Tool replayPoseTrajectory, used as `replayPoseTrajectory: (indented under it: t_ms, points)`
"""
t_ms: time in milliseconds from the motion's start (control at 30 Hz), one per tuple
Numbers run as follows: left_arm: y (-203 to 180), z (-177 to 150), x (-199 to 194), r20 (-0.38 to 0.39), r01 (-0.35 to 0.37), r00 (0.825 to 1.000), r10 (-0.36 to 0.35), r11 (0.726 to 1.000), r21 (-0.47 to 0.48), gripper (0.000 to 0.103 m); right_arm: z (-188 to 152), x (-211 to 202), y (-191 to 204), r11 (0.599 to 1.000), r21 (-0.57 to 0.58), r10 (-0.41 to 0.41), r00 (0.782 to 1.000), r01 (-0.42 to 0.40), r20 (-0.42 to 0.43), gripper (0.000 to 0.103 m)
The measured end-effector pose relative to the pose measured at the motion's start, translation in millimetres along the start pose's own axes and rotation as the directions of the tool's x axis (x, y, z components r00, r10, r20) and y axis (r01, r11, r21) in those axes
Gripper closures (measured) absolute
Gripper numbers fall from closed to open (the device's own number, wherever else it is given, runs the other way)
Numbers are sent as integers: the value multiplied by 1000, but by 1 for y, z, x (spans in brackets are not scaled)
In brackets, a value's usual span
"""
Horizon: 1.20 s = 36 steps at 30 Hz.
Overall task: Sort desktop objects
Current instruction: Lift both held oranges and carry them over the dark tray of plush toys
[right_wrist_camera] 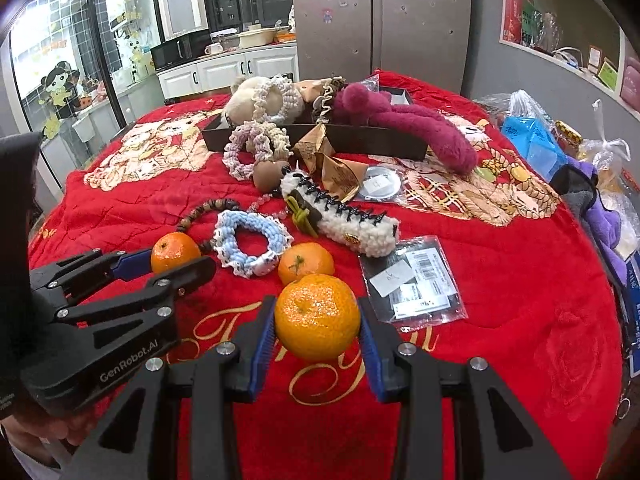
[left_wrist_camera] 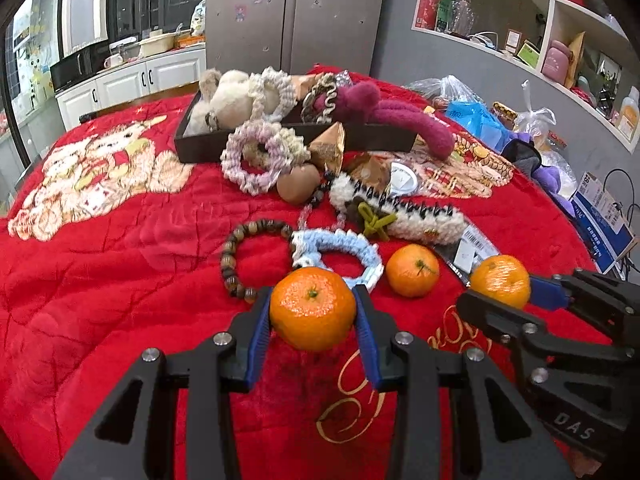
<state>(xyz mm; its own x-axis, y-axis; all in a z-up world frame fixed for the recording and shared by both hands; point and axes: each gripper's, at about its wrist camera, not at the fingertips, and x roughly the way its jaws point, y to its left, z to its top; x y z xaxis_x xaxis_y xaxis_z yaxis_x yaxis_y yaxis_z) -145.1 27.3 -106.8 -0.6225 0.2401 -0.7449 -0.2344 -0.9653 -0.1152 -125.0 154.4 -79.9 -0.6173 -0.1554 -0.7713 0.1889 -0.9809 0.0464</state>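
Red blanket (left_wrist_camera: 120,280) covers the work surface; a dark tray (left_wrist_camera: 200,152) of plush items sits at the far side, in front of a steel refrigerator.

Left wrist view: I hold the left gripper (left_wrist_camera: 314,316) with its jaws pinching a mandarin (left_wrist_camera: 313,307) between the blue pads, apparently just above the blanket. A loose mandarin (left_wrist_camera: 412,270) lies beyond it, beside the blue scrunchie (left_wrist_camera: 340,248) and bead bracelet (left_wrist_camera: 244,256). The right gripper (left_wrist_camera: 504,296) appears at right, clamped on a second mandarin (left_wrist_camera: 502,280).

Right wrist view: My right gripper (right_wrist_camera: 318,328) has its jaws pressed onto that fruit (right_wrist_camera: 317,316), with the loose mandarin (right_wrist_camera: 306,262) just behind it.

Risks, as I judge them:
- Round, soft peel can roll out of a flat-pad grip if I tilt or jerk.
- Excess squeeze can split the fruit.
- Both grippers work near each other; crossing paths can cause a collision.
- Low travel can snag the scrunchie or bracelet.
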Motion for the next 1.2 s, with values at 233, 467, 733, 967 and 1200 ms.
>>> replayPoseTrajectory:
  t_ms: [233,467,733,967,1200]
  points:
    - [-3,30,-8,10,-2,1000,1,1000,27,64,20,1,-1,999,-1,37,999,-37,-1,64]
    - [8,61,-5,20,-16,1000,16,1000,3,64,53,-7,-3,999,-40,25,997,-22,69,64]
    - [30,102,13,14,-53,998,53,999,7,64,92,2,-15,1000,-22,5,993,-2,120,64]
    - [39,152,47,19,-56,998,55,998,23,64,136,26,-20,1000,-28,4,990,0,140,64]
    - [46,202,95,7,-45,999,45,999,31,64,182,71,-24,999,-38,-8,992,13,130,64]
